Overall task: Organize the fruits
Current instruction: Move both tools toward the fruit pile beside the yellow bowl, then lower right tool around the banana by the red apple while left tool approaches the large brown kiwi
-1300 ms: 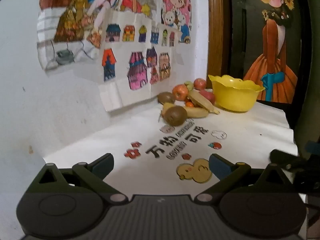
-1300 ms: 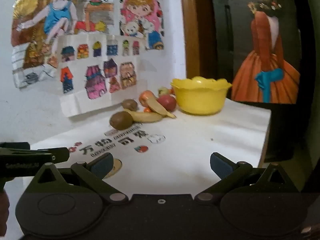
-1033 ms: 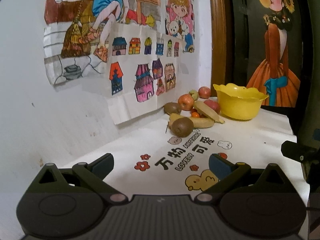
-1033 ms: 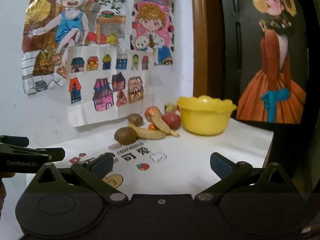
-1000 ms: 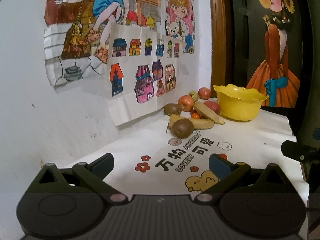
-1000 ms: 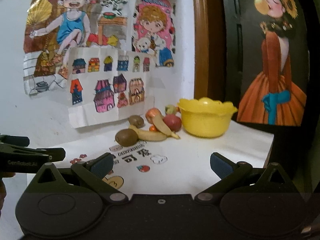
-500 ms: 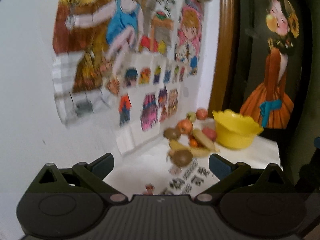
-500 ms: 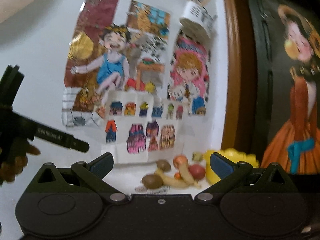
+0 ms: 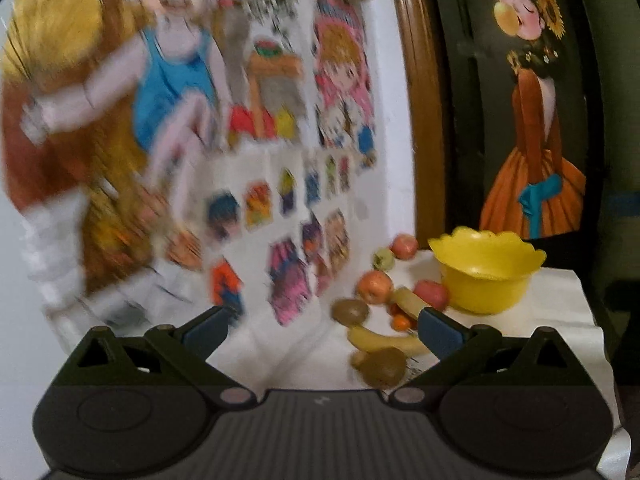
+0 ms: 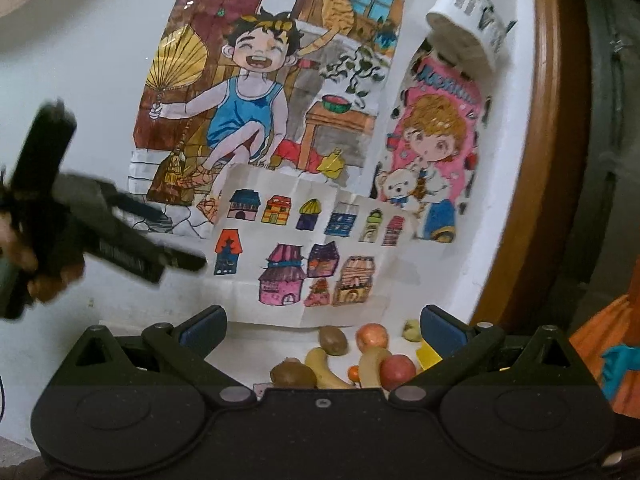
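A pile of fruit lies on the white table (image 9: 560, 300) by the wall: two kiwis (image 9: 382, 366) (image 9: 351, 311), a banana (image 9: 384, 342), apples (image 9: 375, 286) (image 9: 431, 293), a small orange (image 9: 401, 322). A yellow bowl (image 9: 486, 276) stands to their right. My left gripper (image 9: 322, 326) is open and empty, raised well short of the fruit. My right gripper (image 10: 322, 326) is open and empty too, tilted up at the wall. Below it show a kiwi (image 10: 292, 374), a banana (image 10: 324, 370), a red apple (image 10: 397, 371) and a bit of the bowl (image 10: 428, 354).
Coloured children's drawings (image 10: 296, 240) are taped to the white wall. A wooden door frame (image 10: 540, 160) and a dark panel with a painted girl in an orange dress (image 9: 532, 176) stand at the right. A hand holds the left gripper's body (image 10: 104, 240).
Both grippers have risen and tilted up, so the table sinks low in view and the wall fills the frames. The fruit and bowl have not moved. Both stay open.
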`<state>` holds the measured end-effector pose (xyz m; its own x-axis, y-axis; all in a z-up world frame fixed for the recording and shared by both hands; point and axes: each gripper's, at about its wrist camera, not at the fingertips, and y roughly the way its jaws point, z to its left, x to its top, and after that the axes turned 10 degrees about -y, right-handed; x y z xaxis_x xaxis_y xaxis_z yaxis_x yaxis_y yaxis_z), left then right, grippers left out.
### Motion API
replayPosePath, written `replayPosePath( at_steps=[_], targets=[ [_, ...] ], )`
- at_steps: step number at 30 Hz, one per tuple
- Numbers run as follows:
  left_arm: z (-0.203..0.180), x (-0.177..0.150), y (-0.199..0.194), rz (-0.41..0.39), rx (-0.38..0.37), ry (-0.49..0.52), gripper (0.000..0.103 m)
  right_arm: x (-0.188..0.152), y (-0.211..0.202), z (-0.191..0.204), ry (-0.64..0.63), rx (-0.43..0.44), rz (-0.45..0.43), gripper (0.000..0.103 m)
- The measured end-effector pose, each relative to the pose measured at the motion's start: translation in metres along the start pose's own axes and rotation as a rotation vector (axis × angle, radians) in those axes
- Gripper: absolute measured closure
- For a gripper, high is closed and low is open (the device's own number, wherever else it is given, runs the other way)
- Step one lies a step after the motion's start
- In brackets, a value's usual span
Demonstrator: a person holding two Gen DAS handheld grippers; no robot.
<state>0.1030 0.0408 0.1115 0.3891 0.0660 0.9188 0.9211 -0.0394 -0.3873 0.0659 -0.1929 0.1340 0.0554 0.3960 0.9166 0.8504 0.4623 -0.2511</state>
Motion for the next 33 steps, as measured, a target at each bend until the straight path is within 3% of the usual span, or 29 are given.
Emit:
replayPosePath(
  at_steps=[6, 10, 16, 24, 33],
  targets=[
    [-0.002, -0.032, 0.052, 0.097, -0.067, -0.007, 0.000, -0.031, 0.052, -0.021, -0.024, 0.163, 0.066, 0.001],
    [-0.004, -0.043, 0.074, 0.123, -0.098, 0.011, 0.000, -0.057, 0.089, -0.031, -0.051, 0.225, 0.157, 0.001],
    [-0.002, -0.056, 0.105, 0.172, -0.142, 0.009, 0.000, -0.087, 0.131, -0.047, -0.054, 0.308, 0.191, 0.001],
    [-0.009, -0.071, 0.142, 0.260, -0.180, 0.057, 0.000, -0.107, 0.195, -0.050, -0.111, 0.381, 0.240, 0.009],
    [-0.007, -0.071, 0.175, 0.303, -0.186, 0.003, 0.003, -0.123, 0.247, -0.045, -0.194, 0.410, 0.267, 0.020]
  ],
)
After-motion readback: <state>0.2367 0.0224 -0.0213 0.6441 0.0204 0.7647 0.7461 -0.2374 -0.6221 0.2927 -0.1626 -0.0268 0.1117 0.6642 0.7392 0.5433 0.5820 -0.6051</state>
